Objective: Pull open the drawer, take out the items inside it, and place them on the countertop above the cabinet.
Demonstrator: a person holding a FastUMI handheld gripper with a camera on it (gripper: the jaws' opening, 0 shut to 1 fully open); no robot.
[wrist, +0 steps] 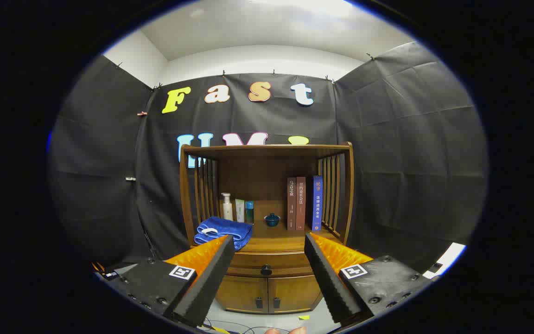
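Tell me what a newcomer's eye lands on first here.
First the open gripper, its two fingers spread wide and holding nothing, framing the closed wooden drawer with its dark round knob beyond them. Then the brown wooden cabinet, with a folded blue towel on its countertop behind the left finger and three upright books opposite.

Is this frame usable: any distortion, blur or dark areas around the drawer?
Gripper view: fisheye bends the cabinet edges; focus is sharp on the drawer knob and books; lighting is even, with the shelf interior dimmer; the open hand-held gripper frames the closed drawer beyond its fingers.
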